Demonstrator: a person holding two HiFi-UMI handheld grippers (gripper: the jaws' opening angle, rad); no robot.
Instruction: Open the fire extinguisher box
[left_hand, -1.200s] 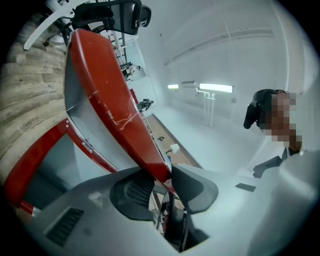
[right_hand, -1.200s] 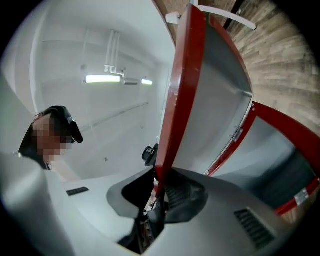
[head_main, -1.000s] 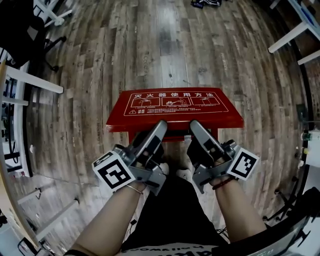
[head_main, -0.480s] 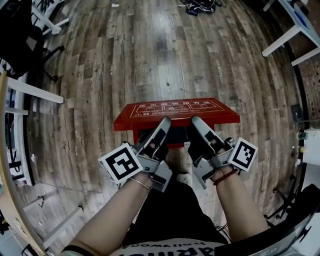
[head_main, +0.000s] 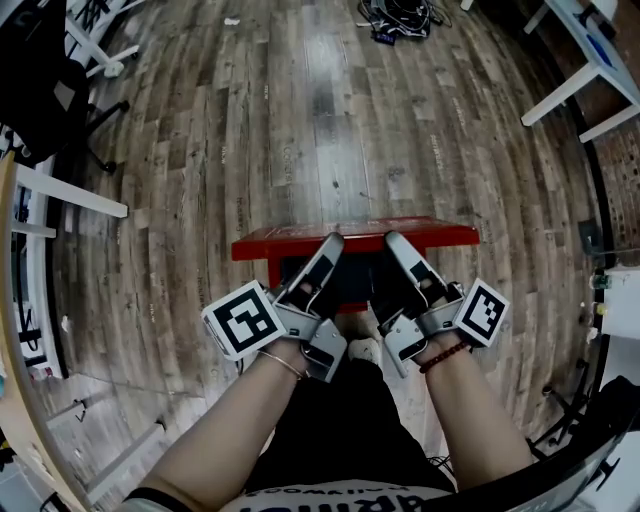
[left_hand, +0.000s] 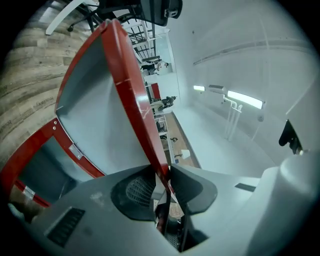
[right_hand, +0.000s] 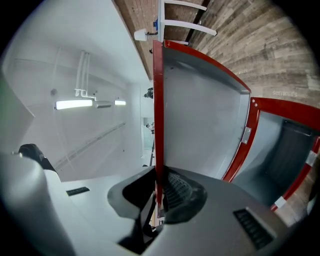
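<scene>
Both jaw pairs, left gripper (left_hand: 162, 172) and right gripper (right_hand: 159, 187), clamp the red sheet-metal box lid (head_main: 355, 237) by its front edge; the right has just tightened. Judged stiff, light, slick-painted; the edge hold suits.

Both forearms (head_main: 225, 425) reach forward, left hand-held gripper (head_main: 331, 240) and right hand-held gripper (head_main: 393, 240) level, each clamped on the lid (head_main: 270, 241) edge, the right's jaws just tightened
</scene>
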